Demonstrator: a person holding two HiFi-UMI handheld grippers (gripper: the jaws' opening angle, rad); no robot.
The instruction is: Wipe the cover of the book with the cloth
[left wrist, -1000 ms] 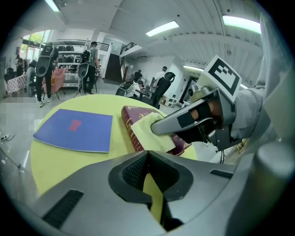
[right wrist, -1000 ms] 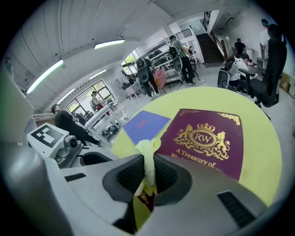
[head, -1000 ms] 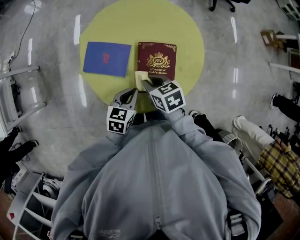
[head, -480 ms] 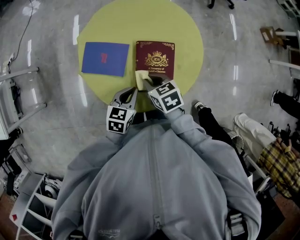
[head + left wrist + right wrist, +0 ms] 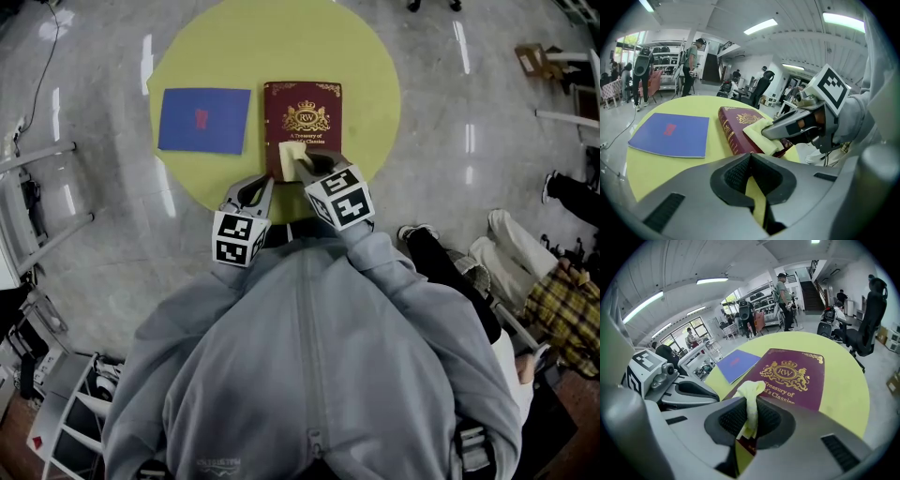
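Note:
A maroon hardback book [image 5: 303, 117] with a gold crest lies flat on the round yellow table [image 5: 370, 84]. My right gripper [image 5: 298, 161] is shut on a pale yellow cloth [image 5: 292, 153], which rests on the near part of the cover. The cloth [image 5: 753, 399] sticks up between the jaws, with the book [image 5: 794, 376] just beyond. The left gripper view shows the cloth [image 5: 761, 133] lying on the book [image 5: 738, 123]. My left gripper [image 5: 264, 185] hovers shut over the table's near edge, left of the book, holding nothing.
A blue booklet [image 5: 204, 120] lies flat on the table to the left of the book. The table stands on a shiny grey floor. Metal racks [image 5: 37, 187] stand at the left, and seated people's legs [image 5: 525, 253] are at the right.
My right gripper has slid the cloth rightward from the book's near-left corner onto the cover. The left gripper has stayed where it was.

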